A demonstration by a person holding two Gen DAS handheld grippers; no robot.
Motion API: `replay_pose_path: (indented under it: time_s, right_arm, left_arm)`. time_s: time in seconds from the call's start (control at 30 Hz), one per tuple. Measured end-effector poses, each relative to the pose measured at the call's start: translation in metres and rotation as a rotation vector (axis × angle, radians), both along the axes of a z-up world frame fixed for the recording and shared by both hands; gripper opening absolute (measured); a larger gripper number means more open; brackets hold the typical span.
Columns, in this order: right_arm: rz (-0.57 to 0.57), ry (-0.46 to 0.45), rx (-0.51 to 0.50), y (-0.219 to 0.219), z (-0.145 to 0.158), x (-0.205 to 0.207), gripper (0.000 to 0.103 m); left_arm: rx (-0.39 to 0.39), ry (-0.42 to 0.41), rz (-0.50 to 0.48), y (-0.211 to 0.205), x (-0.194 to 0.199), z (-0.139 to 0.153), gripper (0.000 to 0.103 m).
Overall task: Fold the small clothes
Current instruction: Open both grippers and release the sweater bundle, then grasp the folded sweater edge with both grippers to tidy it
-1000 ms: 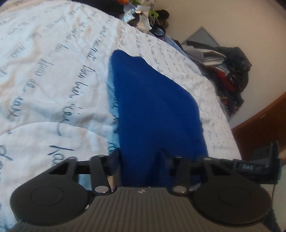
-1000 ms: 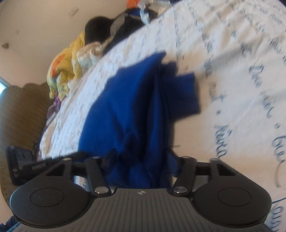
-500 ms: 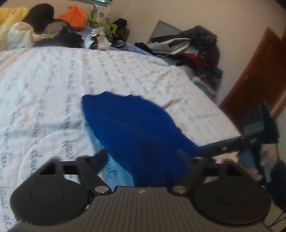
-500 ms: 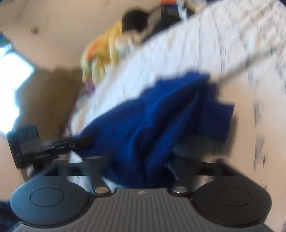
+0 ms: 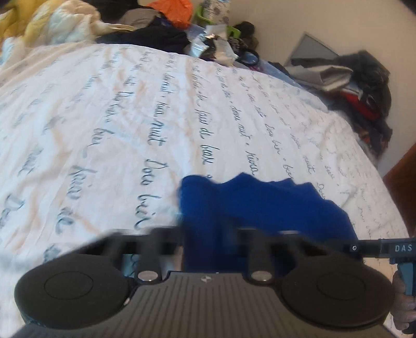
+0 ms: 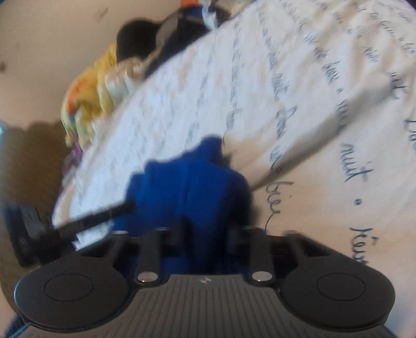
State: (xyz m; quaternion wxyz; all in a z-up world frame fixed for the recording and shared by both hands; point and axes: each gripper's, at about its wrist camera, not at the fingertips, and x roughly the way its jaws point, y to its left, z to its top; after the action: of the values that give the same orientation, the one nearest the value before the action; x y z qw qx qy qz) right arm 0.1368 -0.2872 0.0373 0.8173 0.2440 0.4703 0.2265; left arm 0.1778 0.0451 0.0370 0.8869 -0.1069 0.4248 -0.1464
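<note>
Your left tongs (image 5: 210, 244) and right tongs (image 6: 205, 239) each clamp the blue garment (image 5: 260, 205), which bunches just beyond them on the bed (image 5: 130, 117).

On my feeds the solid royal-blue fabric garment (image 5: 260, 208) shows no print. The white bedsheet with dark blue-grey cursive lettering (image 5: 130, 117) runs in rows. My matte black plastic tongs (image 5: 210, 244) have grey ribbed bodies. Behind lie a yellow-and-orange crumpled cloth pile (image 6: 88, 98) and a cream wall (image 5: 325, 20).
</note>
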Motion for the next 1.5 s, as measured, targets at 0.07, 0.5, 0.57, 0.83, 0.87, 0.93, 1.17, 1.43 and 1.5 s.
replay_pose_path:
  time_s: [0.07, 0.5, 0.57, 0.83, 0.87, 0.93, 1.17, 1.43, 1.5]
  right_arm:
    - [0.003, -0.044, -0.027, 0.004, -0.001, 0.001, 0.020]
    - [-0.098, -0.119, 0.044, -0.016, 0.032, -0.043, 0.037]
    - [-0.062, -0.214, 0.010, 0.001, 0.046, -0.068, 0.054]
    - [0.103, -0.300, -0.208, 0.044, 0.017, -0.068, 0.057]
    - [0.086, -0.262, -0.204, 0.044, 0.024, -0.065, 0.057]
    - [0.064, -0.288, -0.247, 0.051, 0.044, -0.067, 0.059]
    - [0.155, -0.302, -0.397, 0.073, 0.017, -0.016, 0.059]
    - [0.167, -0.291, -0.355, 0.086, 0.049, -0.018, 0.060]
    - [0.193, -0.274, -0.422, 0.086, 0.017, -0.005, 0.060]
  left_arm:
    - [0.077, -0.072, -0.006, -0.012, 0.005, -0.001, 0.014]
    - [0.157, -0.209, -0.066, -0.006, -0.083, 0.027, 0.053]
    - [0.164, -0.273, -0.110, -0.019, -0.117, 0.030, 0.054]
    - [0.287, -0.294, -0.259, -0.067, -0.140, 0.001, 0.076]
    - [0.280, -0.282, -0.253, -0.066, -0.138, 0.002, 0.076]
    - [0.279, -0.285, -0.248, -0.065, -0.138, 0.000, 0.076]
    - [0.279, -0.285, -0.232, -0.068, -0.139, -0.001, 0.078]
    - [0.278, -0.294, -0.228, -0.068, -0.141, -0.003, 0.079]
    - [0.280, -0.293, -0.232, -0.068, -0.141, -0.002, 0.079]
